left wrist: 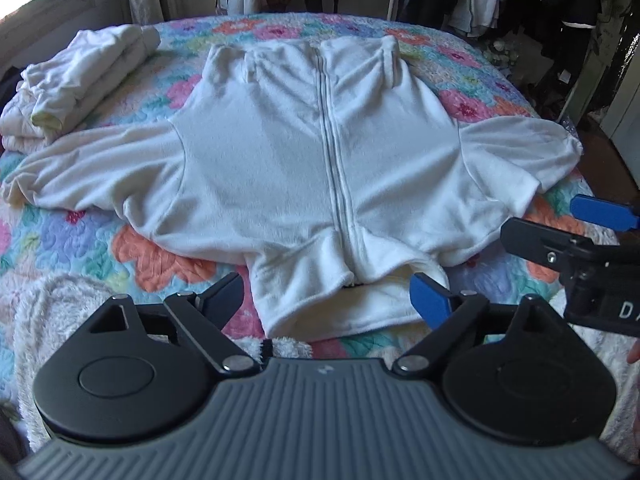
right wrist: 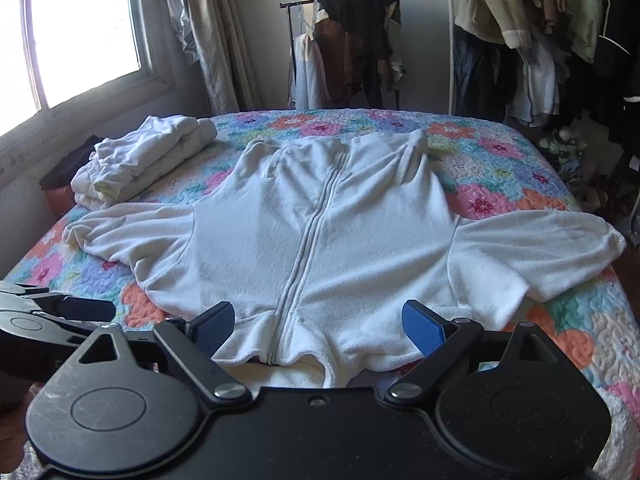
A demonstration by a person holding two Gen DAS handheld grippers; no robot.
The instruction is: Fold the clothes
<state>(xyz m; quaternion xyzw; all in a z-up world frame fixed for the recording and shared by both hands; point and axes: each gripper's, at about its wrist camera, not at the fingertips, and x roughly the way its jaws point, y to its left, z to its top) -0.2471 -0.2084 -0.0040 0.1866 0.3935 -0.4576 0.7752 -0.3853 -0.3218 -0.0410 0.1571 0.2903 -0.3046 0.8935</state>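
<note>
A white fleece zip jacket (left wrist: 280,152) (right wrist: 320,240) lies spread flat on the flowered quilt (left wrist: 60,236) (right wrist: 500,160), zipper up and both sleeves stretched out sideways. Its collar end is nearest me. My left gripper (left wrist: 327,280) hovers open over the collar, one finger on each side, pressing on nothing. My right gripper (right wrist: 318,306) is also open, straddling the same near end around the zipper. In the left wrist view the right gripper's fingers (left wrist: 604,210) show at the right edge over the jacket's sleeve. The left gripper's fingers (right wrist: 88,308) show at the left of the right wrist view.
A stack of folded white clothes (left wrist: 88,76) (right wrist: 148,156) sits at the bed's far left corner. A fluffy white blanket (left wrist: 60,300) lies at the near edge. Clothes racks (right wrist: 352,40) stand behind the bed and at the right. A window (right wrist: 80,20) is on the left.
</note>
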